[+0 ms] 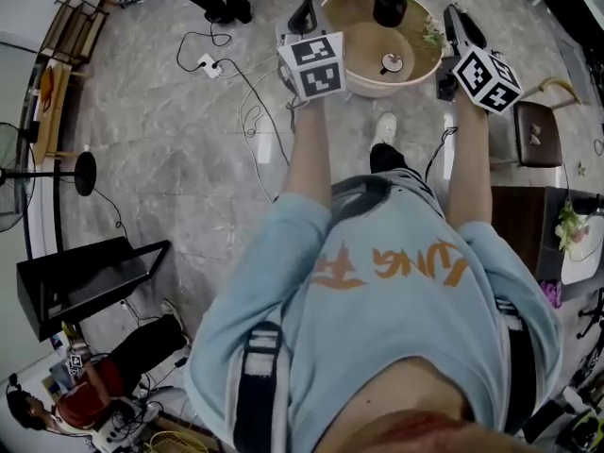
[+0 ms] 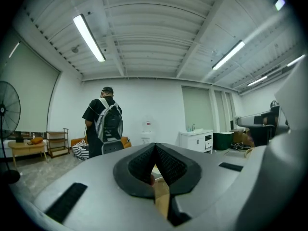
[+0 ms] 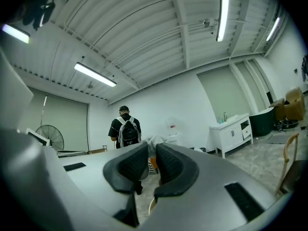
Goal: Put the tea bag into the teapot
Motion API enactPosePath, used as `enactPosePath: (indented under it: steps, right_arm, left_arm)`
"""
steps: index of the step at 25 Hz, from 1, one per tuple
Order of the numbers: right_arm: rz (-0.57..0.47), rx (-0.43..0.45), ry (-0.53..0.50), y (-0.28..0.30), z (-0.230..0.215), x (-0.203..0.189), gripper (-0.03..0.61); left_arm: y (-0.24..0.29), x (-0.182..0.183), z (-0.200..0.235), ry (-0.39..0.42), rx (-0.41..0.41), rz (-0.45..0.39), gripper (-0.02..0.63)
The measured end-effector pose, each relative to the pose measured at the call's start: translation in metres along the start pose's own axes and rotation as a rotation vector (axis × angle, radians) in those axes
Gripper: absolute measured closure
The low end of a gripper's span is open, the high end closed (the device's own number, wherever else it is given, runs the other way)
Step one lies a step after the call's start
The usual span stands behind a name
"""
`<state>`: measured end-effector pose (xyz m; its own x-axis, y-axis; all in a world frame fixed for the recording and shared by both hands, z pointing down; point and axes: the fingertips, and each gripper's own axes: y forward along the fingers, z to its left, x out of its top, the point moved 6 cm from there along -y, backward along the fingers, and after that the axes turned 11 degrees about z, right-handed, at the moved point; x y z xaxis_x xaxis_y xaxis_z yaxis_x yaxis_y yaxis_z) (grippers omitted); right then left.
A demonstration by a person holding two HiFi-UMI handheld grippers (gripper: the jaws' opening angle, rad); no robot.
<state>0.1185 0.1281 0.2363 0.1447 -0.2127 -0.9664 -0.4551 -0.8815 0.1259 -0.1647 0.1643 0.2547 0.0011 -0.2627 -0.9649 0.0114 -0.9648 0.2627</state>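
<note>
Step in hand: approach, with the insertion not yet begun. The black teapot (image 1: 390, 4) stands at the far side of the round table (image 1: 416, 75), and both grippers are held over the table's near edge, one on either side of it.

The left gripper (image 2: 155, 146) has its pads pressed together at the tip and carries nothing.

The right gripper (image 3: 150, 149) has its pads a narrow slit apart. A pale crumpled shape (image 3: 157, 140) sits right at their tips. It may be the tea bag, but I cannot tell whether it is pinched there or lies behind. No other tea bag is visible.

Both tools point level across the room rather than down.

Next move, in my judgement: tip the right gripper down over the teapot's mouth, and first make sure the opening is clear.
</note>
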Motion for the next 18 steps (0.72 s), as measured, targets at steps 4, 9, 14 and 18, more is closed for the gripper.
enactPosePath:
  steps: [4, 9, 14, 18]
  right_arm:
    - [0.005, 0.034, 0.027, 0.043, -0.016, -0.004, 0.515]
    - [0.039, 0.114, 0.026, 0.126, -0.032, -0.004, 0.515]
    - [0.171, 0.111, 0.002, 0.187, -0.096, -0.027, 0.515]
    - [0.235, 0.022, 0.142, 0.24, -0.201, -0.048, 0.515]
  left_arm:
    - [0.039, -0.003, -0.021, 0.005, -0.022, 0.012, 0.589]
    - [0.101, 0.011, -0.059, 0.126, -0.06, 0.045, 0.59]
    - [0.185, 0.014, -0.083, 0.091, -0.044, 0.132, 0.59]
    - [0.28, 0.001, -0.12, 0.04, -0.061, 0.194, 0.589]
